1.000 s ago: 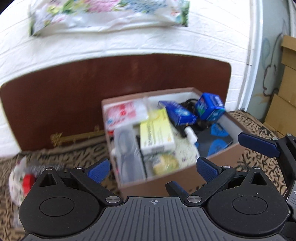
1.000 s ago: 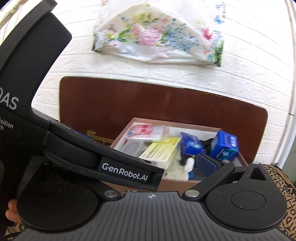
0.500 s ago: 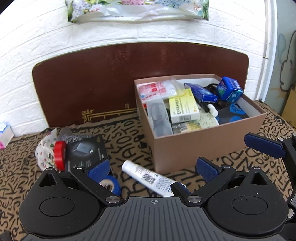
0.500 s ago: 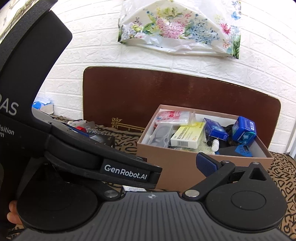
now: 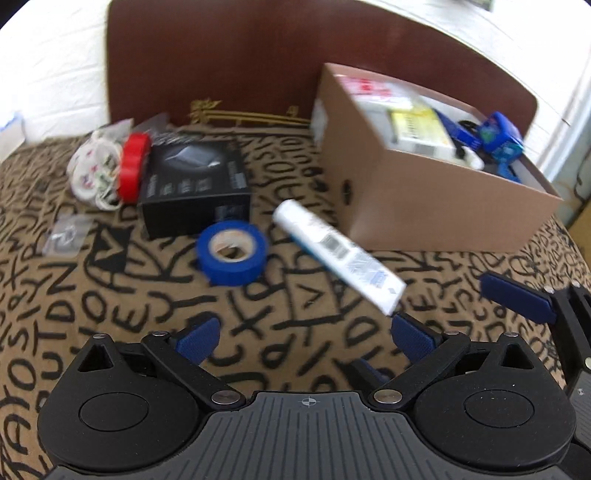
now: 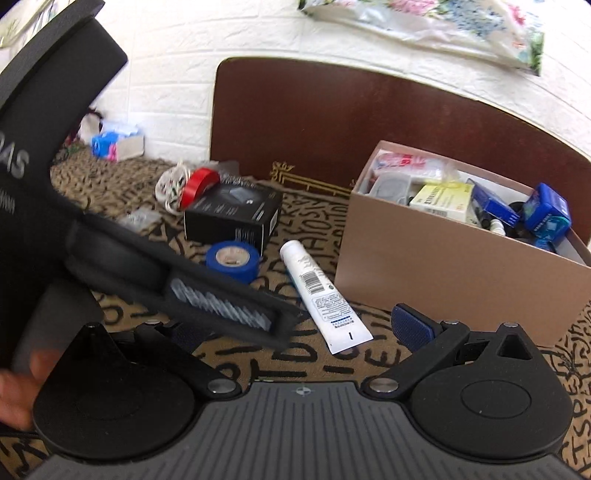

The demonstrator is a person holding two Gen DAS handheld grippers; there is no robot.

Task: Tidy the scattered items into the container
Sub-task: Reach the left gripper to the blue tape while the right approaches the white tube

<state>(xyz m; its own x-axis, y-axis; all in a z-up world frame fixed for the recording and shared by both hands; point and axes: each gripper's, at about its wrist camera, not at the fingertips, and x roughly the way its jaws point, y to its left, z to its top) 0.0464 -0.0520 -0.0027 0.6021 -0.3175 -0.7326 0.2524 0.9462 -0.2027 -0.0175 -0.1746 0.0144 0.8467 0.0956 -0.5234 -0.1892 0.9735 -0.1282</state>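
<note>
the left gripper (image 5: 304, 336) hangs over a tan cloth (image 5: 110, 306) printed with black letters, its blue fingers (image 5: 197, 339) spread wide with nothing between them. the right gripper (image 6: 295, 330) is just beside it, also spread wide and holding nothing; its left finger is mostly hidden behind the body of the other gripper, which crosses the right wrist view.

the box (image 5: 424, 206) sits on the cloth toward the right, in front of a dark brown board (image 5: 240, 62) that leans on a white brick wall (image 6: 177, 62). it is open on top and already holds a yellow carton (image 6: 441, 201), a blue carton (image 6: 493, 206), a blue cube-like pack (image 6: 546, 212), a red-and-white packet (image 6: 406, 164) and other bits too blurred to name.

still loose on the cloth: a white tube (image 5: 338, 254) lies slanted just left of the box, its flat end nearest the left gripper. a roll of blue tape (image 5: 232, 253) lies flat just left of the tube. behind the tape is a black carton (image 5: 195, 188), and against its left side a red roll (image 5: 133, 171) stands on edge, touching a white patterned bundle (image 5: 94, 170). a small clear bag (image 5: 66, 234) lies apart, further left. a floral bag (image 6: 436, 26) hangs on the wall.
</note>
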